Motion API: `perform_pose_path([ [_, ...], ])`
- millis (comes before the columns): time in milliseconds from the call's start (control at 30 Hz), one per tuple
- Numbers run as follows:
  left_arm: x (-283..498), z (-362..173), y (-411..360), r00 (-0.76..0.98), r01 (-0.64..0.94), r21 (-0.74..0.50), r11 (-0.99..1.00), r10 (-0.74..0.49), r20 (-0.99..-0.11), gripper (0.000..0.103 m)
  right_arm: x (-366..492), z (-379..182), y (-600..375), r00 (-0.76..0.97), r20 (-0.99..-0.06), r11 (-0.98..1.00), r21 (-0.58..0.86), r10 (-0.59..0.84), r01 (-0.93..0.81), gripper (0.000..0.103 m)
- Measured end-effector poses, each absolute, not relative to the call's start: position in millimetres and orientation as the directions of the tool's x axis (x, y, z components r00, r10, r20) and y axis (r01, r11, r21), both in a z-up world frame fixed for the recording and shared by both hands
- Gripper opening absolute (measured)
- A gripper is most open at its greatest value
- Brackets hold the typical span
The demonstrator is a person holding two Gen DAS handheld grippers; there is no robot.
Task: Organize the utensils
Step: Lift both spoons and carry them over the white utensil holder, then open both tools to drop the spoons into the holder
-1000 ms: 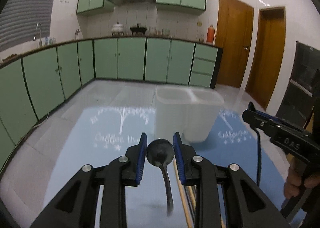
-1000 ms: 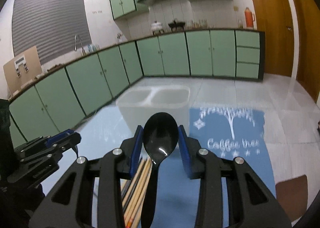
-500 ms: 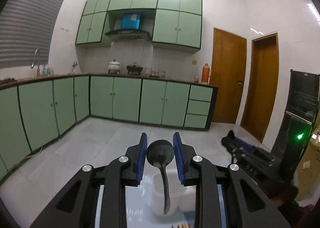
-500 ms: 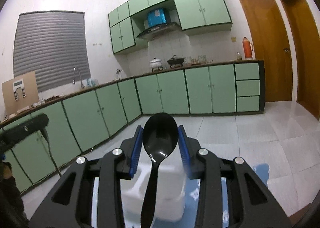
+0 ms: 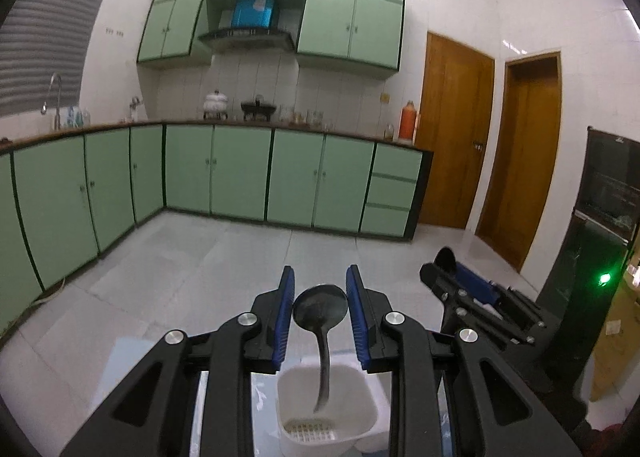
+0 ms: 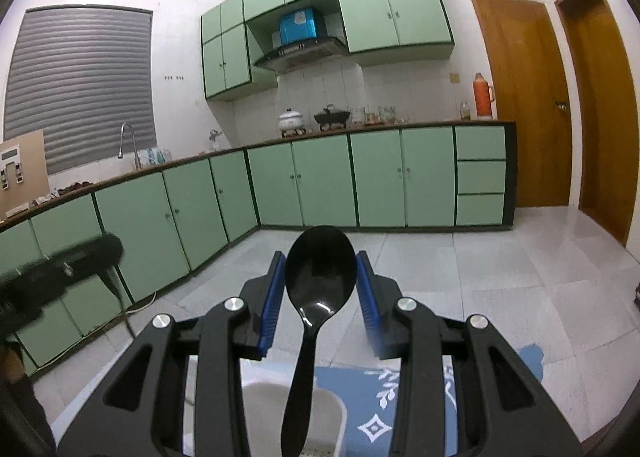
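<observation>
Both jaws clamp black spoons, left gripper (image 5: 320, 297) and right gripper (image 6: 321, 283) above the white holder (image 5: 326, 405) at lower centre, neither dropped in yet.

No legible text, label or number anywhere

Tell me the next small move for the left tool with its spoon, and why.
Probably lower the left tool straight down. It is shut on the dark spoon by the bowl, and the handle tip hangs just over the open white holder without resting on its perforated floor. Easing down before letting go should keep the spoon from dropping or bouncing.
</observation>
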State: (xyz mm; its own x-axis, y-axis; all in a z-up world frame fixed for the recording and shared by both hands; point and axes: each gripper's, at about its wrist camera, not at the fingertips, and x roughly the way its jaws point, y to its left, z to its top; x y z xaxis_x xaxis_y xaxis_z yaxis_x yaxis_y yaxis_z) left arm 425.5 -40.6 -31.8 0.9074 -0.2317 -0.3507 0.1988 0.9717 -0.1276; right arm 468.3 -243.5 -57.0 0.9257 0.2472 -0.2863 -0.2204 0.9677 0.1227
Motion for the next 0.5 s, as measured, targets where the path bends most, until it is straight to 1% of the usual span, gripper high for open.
perform_pose_path([
  [200,431,-57,-37,0.879,0.195,-0.130,0.972,-0.232,-0.416,0.026,463,-77,-248,0.898,-0.339,0.957,0.169,0.282,-0.236,0.035],
  [233,430,-58,-36,0.876,0.195,-0.134,0.972,-0.234,-0.421,0.026,461,-78,-249,0.893,-0.344,0.954,0.182,0.289,-0.238,0.039],
  [300,426,-59,-34,0.878,0.195,-0.133,0.972,-0.233,-0.419,0.026,456,-78,-252,0.891,-0.346,0.952,0.192,0.295,-0.240,0.043],
  [400,420,-54,-33,0.881,0.195,-0.123,0.973,-0.229,-0.414,0.027,446,-73,-254,0.889,-0.344,0.949,0.201,0.301,-0.243,0.045],
  [500,411,-48,-31,0.884,0.194,-0.118,0.974,-0.225,-0.410,0.031,433,-66,-258,0.890,-0.340,0.947,0.213,0.303,-0.241,0.052],
])
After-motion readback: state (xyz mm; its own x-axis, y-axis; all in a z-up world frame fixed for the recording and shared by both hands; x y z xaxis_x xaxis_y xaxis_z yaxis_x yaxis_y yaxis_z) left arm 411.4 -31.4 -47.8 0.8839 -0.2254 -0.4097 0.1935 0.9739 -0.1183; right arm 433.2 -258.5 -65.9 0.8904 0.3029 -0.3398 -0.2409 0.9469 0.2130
